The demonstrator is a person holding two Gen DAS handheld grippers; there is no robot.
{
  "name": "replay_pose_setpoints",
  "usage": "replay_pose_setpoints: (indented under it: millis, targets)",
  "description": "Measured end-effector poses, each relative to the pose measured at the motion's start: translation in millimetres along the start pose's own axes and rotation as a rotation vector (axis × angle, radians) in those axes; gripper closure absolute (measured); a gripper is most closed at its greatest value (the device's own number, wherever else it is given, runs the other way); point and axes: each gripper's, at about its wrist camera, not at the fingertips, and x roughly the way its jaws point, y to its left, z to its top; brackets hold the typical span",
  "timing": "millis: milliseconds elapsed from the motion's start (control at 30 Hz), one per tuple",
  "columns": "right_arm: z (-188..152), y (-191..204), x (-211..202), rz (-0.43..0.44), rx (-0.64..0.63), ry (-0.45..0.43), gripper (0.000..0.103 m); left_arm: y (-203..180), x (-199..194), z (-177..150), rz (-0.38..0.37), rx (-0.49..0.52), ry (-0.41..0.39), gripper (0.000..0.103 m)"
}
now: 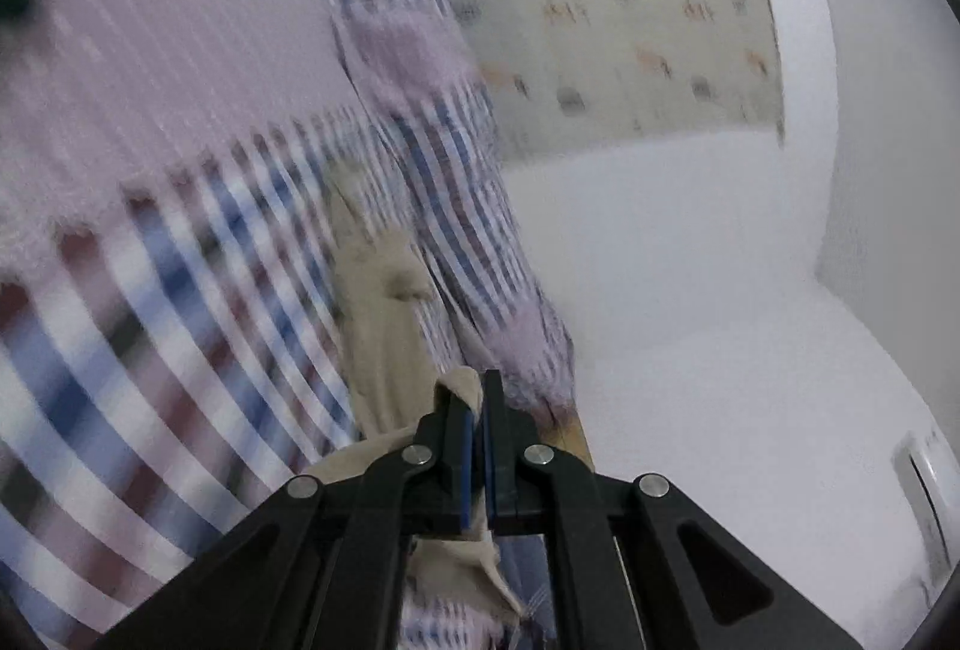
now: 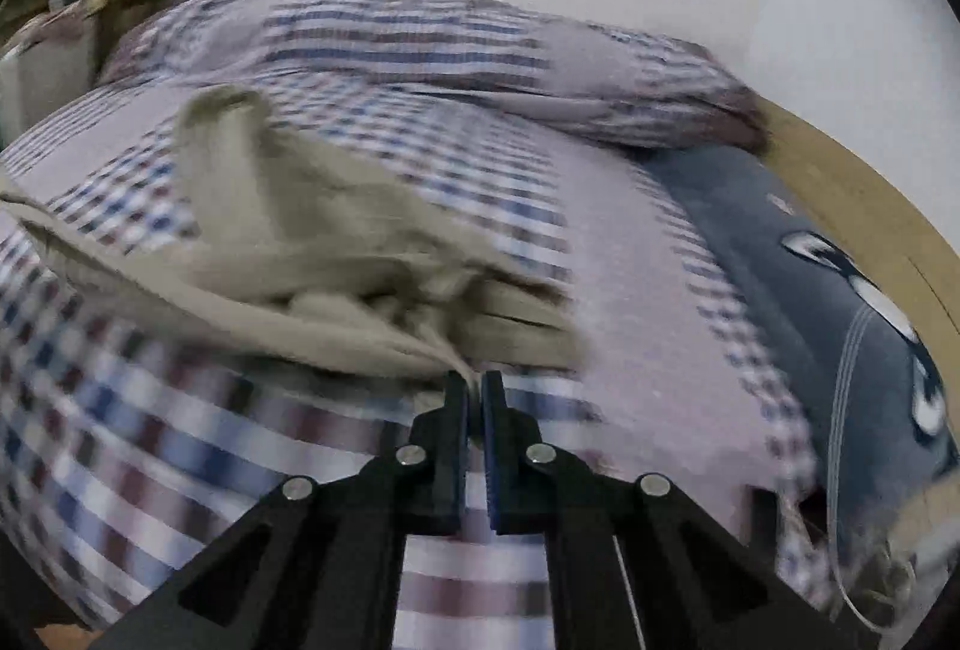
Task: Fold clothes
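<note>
A beige garment [image 2: 312, 254] lies crumpled on a bed with a checked pink, blue and white cover [image 2: 210, 440]. In the right wrist view my right gripper [image 2: 475, 392] is shut on a thin edge of that beige cloth, which stretches away to the upper left. In the left wrist view my left gripper [image 1: 477, 398] is shut on another part of the beige garment [image 1: 384, 314]; the cloth runs up from the jaws and also hangs below them. Both views are blurred by motion.
A checked pillow [image 2: 420, 50] lies at the head of the bed, beside a dark blue cushion [image 2: 798, 278] and a wooden bed frame edge [image 2: 858, 206]. White walls [image 1: 690, 260] and a patterned curtain [image 1: 612, 20] stand behind the bed.
</note>
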Motion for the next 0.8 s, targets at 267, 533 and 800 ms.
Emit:
replay_pose_setpoints:
  millis: [267, 533, 800]
  targets:
    - [-36, -132, 46, -0.182, 0.222, 0.114, 0.100, -35, 70, -66, 0.031, 0.163, 0.330, 0.102]
    - [-88, -195, 71, -0.240, 0.546, 0.280, 0.096, -8, 79, -56, 0.116, 0.092, 0.315, 0.031]
    - [-79, -144, 32, -0.089, 0.552, 0.143, 0.084, 27, 78, -33, 0.178, 0.039, 0.308, 0.022]
